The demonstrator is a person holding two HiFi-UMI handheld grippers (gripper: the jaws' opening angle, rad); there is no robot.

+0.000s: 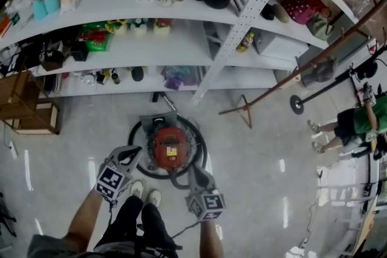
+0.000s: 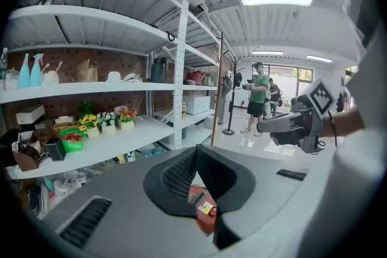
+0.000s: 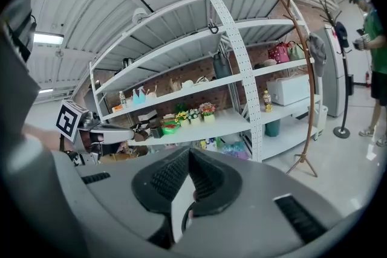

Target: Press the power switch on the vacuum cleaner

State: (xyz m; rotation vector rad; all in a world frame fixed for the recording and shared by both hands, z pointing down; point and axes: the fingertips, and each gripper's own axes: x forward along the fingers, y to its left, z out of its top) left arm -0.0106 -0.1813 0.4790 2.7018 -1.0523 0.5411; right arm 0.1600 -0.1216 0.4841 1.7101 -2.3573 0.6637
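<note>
A red vacuum cleaner (image 1: 170, 148) stands on the pale floor (image 1: 260, 160) in front of white shelves (image 1: 181, 39). A black hose (image 1: 138, 133) curls around it in a ring. The person stands just behind it, with light shoes (image 1: 145, 193) near the hose.

The left hand-held gripper (image 1: 135, 153) points at the left side of the vacuum cleaner, its tip over the hose ring in the head view. In the left gripper view its jaws meet at the tips (image 2: 195, 153) and hold nothing. The red body (image 2: 202, 208) shows through the gap behind the tips.

The right hand-held gripper (image 1: 195, 173) hangs over the near right edge of the vacuum cleaner. Its jaws are also closed at the tips (image 3: 188, 153) and hold nothing, with only floor seen between them. Whether either hand-held gripper touches the machine cannot be told.

Each gripper view catches the other hand-held gripper off to the side (image 2: 261, 127) (image 3: 130, 133). A person in a green shirt (image 1: 357, 121) stands well off to the right.
</note>
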